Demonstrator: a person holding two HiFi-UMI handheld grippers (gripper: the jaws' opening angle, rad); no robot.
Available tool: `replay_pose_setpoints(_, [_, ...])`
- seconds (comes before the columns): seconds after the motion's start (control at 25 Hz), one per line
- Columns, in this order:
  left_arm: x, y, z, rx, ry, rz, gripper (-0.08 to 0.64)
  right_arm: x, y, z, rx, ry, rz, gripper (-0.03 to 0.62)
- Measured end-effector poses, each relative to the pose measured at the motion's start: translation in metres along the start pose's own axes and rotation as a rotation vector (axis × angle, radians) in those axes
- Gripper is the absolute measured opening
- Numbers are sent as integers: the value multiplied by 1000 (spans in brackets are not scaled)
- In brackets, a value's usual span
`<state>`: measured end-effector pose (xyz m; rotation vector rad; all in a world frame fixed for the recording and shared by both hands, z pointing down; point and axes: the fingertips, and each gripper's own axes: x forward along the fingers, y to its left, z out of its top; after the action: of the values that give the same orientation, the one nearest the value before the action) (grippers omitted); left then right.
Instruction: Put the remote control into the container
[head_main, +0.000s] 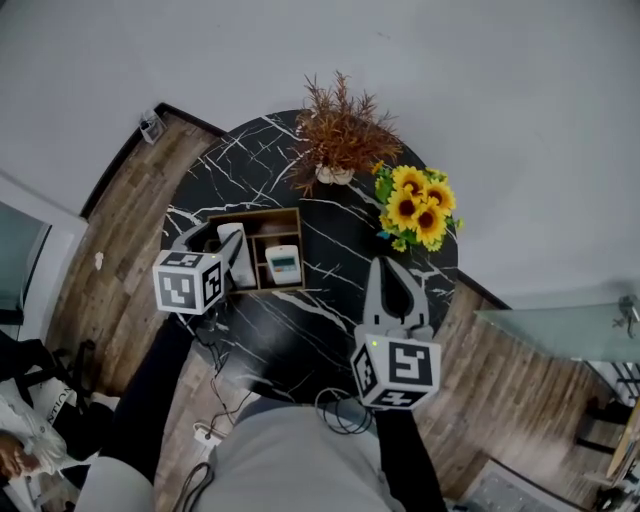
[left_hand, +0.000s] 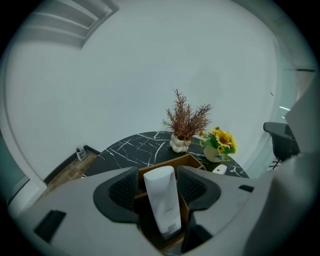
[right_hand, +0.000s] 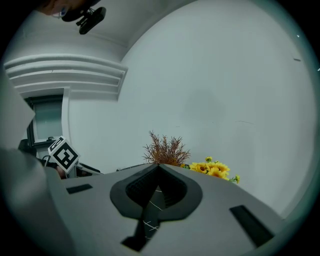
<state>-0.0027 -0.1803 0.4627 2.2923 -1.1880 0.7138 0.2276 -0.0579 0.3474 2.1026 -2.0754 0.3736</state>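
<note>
White remote control (left_hand: 162, 205) stands between left claw's (left_hand: 157, 174) jaws

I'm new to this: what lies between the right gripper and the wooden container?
Only bare marble tabletop, between right gripper and wooden container, in the head view.

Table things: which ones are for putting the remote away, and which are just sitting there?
For the job: remote, between the jaws of the left tool; wooden container.
Just sitting: dried plant, sunflowers, white gadget already in the container, shut right tool.
</note>
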Motion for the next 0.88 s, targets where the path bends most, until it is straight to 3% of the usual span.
replay_pose_setpoints(0.16, [-6, 5, 8, 8, -50, 36, 224, -1, 4, 3, -1, -4, 7, 5])
replay_pose_setpoints(0.28, [-22, 11, 26, 10, -152, 84, 224, 0, 7, 4, -6, -7, 16, 5])
replay_pose_setpoints(0.56, [-75, 5, 66, -57, -382, 103, 221, 4, 11, 6, -9, -9, 32, 5])
replay_pose_setpoints(0.6, [-85, 4, 71, -59, -419, 121, 205, 4, 12, 7, -8, -9, 33, 5])
replay_pose_setpoints(0.76, [-125, 1, 84, -35, -531, 206, 13, 5, 16, 10, -9, -13, 44, 5])
replay_pose_setpoints(0.88, [-143, -4, 84, -42, -552, 209, 9, 5, 19, 11, -10, -17, 56, 5])
